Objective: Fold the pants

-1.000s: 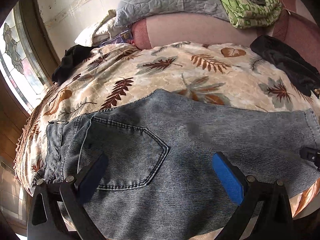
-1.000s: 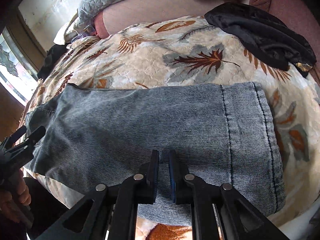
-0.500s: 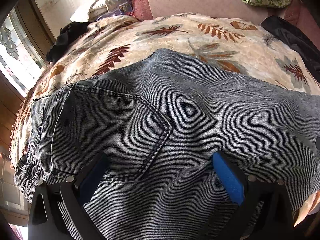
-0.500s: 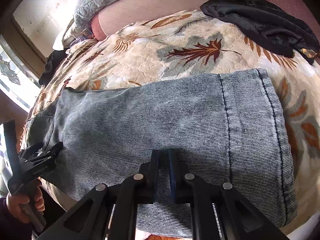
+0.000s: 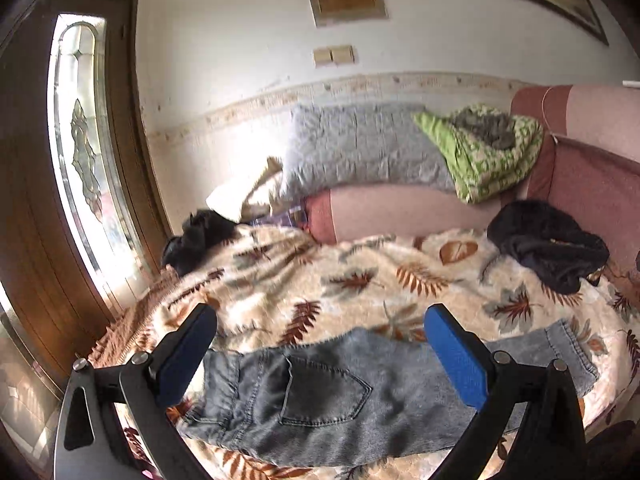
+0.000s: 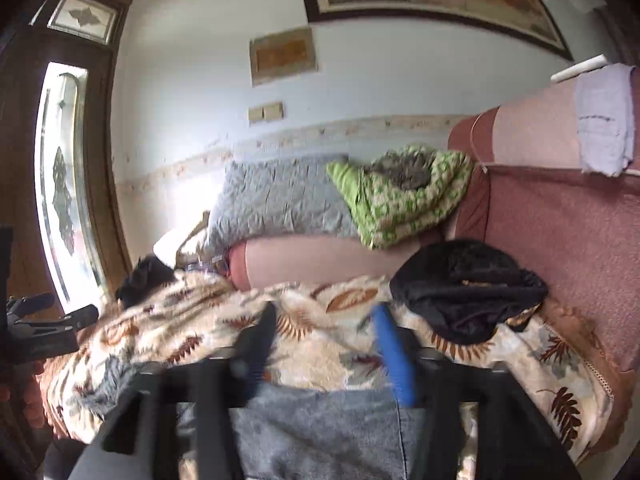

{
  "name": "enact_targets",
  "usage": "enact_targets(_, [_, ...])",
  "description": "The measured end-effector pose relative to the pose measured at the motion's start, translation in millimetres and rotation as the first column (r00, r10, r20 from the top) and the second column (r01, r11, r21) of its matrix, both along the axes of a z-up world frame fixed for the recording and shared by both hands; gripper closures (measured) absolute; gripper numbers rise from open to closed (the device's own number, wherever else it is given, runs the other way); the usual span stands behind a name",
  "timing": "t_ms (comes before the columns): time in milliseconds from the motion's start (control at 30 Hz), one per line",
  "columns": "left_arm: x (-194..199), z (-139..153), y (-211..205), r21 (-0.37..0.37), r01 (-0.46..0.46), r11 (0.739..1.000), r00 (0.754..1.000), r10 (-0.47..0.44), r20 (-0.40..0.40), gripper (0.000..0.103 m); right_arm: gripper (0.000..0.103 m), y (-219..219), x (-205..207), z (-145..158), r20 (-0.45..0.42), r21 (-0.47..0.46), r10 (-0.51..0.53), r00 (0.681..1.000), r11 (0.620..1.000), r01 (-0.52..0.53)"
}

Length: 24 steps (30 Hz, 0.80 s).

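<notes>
Directly below and ahead of the left gripper (image 5: 320, 350), the jeans (image 5: 360, 396) are lying flat on the leaf-print blanket (image 5: 360, 280). Its blue pads are standing wide apart and pinching nothing. The long axis of the jeans is running crosswise to this gripper's pointing line: the waistband is sitting under its left finger, the back pocket (image 5: 324, 392) between the two fingers, and the hem (image 5: 572, 348) beyond its right finger.

The right gripper (image 6: 328, 344) is hanging above the leg end, blurred; its jaws have just been opening, and no denim is lying between them. So it is nearer the hem and the left gripper nearer the waist. Farther off, a black garment (image 6: 468, 288) is lying well apart.
</notes>
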<state>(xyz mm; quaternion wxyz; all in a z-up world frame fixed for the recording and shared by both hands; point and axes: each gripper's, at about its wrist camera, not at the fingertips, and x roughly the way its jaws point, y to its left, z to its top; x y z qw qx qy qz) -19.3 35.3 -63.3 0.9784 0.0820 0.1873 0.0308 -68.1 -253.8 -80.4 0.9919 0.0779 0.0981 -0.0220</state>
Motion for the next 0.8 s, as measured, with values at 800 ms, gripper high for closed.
enact_targets(800, [26,-80,213,-0.110,-0.424,0.899,0.858,0.360,-0.367,0.000,0.001,-11,61,-73,-0.429,0.005,0.088,0.899,0.995,-0.095])
